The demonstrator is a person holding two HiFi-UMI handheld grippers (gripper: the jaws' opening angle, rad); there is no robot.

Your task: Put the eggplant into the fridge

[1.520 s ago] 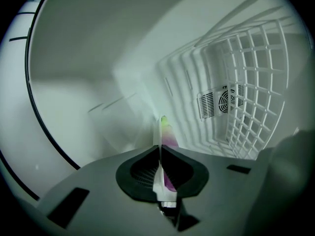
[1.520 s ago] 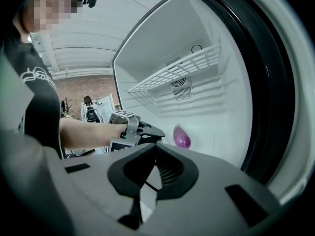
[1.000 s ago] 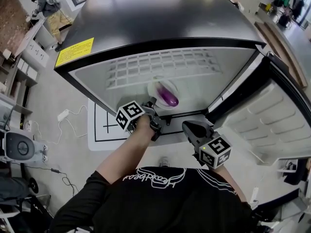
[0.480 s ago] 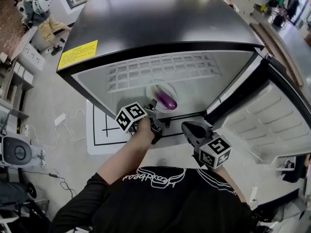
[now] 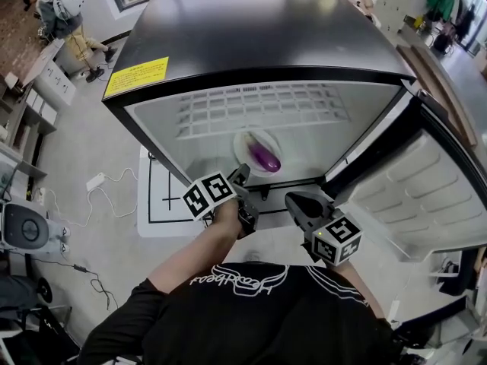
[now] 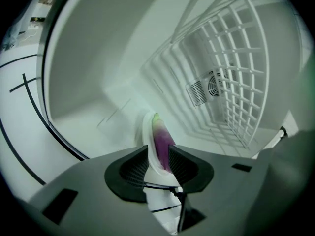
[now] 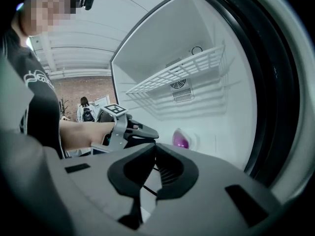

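Observation:
A purple eggplant [image 5: 265, 157] lies on a small white plate [image 5: 245, 141] on the floor of the open fridge [image 5: 259, 29]. My left gripper [image 5: 241, 175] is at the fridge's front edge, just short of the plate, and open. In the left gripper view the plate [image 6: 146, 127] and eggplant [image 6: 160, 141] show through the gap of the left gripper [image 6: 158, 151], and the pads do not press on them. My right gripper [image 5: 291, 198] hovers outside the fridge to the right, shut and holding nothing. The right gripper view shows its closed tips [image 7: 155, 149], the left gripper [image 7: 142, 131] and the eggplant [image 7: 181, 140].
A white wire shelf [image 5: 259, 105] spans the fridge above the plate. The fridge door [image 5: 426, 181] stands open at the right. A white floor mat with black lines [image 5: 163, 196] lies to the left of the fridge. People sit far off at the back left.
The left gripper's jaws have opened and let go of the plate, and the gripper has drawn back a little from it. The right gripper has stayed where it was.

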